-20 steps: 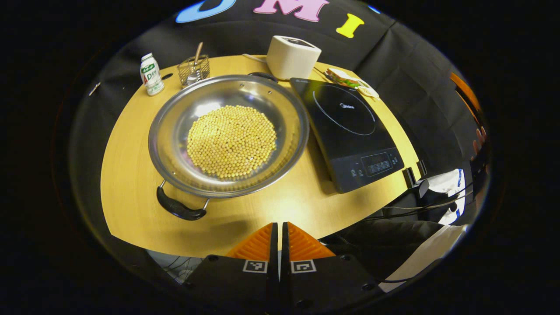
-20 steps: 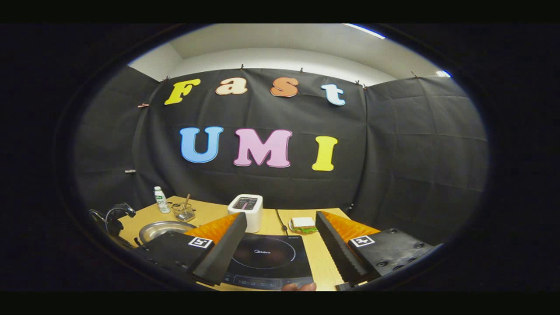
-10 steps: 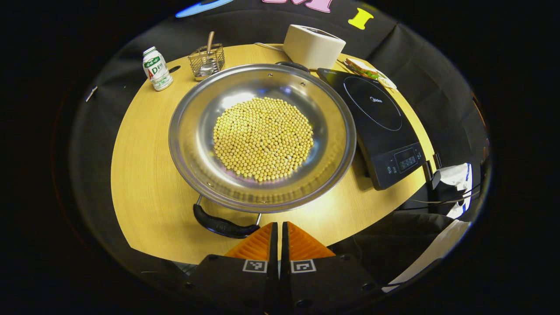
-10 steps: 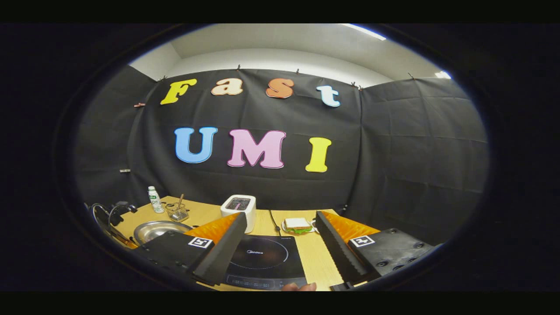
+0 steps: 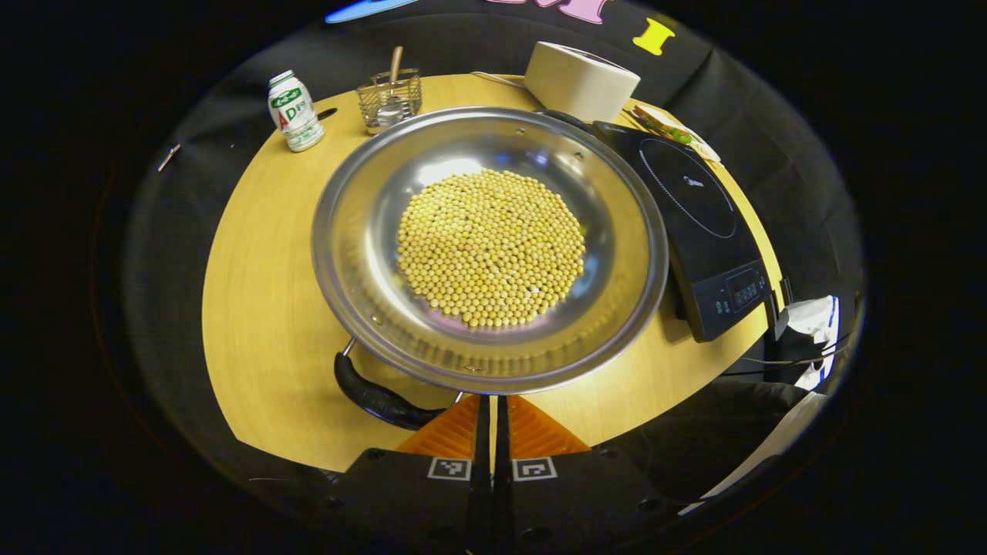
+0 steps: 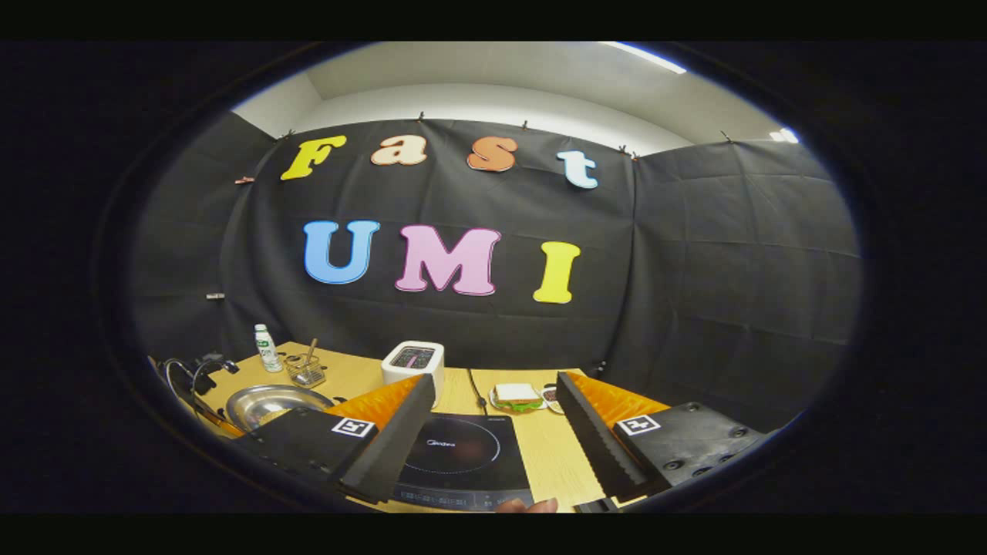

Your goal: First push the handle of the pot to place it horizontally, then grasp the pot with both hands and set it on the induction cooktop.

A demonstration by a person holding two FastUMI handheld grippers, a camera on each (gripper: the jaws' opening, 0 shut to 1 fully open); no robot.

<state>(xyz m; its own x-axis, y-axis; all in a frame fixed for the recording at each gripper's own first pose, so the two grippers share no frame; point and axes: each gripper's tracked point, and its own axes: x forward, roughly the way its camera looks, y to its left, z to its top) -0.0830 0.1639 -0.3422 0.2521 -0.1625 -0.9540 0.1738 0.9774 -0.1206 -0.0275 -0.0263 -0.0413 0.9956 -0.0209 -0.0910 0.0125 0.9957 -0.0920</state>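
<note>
A wide steel pot holding yellow soybeans sits mid-table in the left gripper view. Its near black handle points toward the front left, and its far handle peeks over the back rim. My left gripper is shut, its tips just below the pot's near rim, beside the right end of that handle. The black induction cooktop lies right of the pot. In the right gripper view my right gripper hangs open above the cooktop, with the pot far off to the left.
A small white bottle and a wire basket stand at the table's back left. A white toaster and a sandwich sit behind the cooktop. Cables and white cloth hang off the table's right edge.
My left gripper, still shut, has moved forward and down to the pot's near rim, beside the black handle. The right gripper stays open and has barely shifted.
</note>
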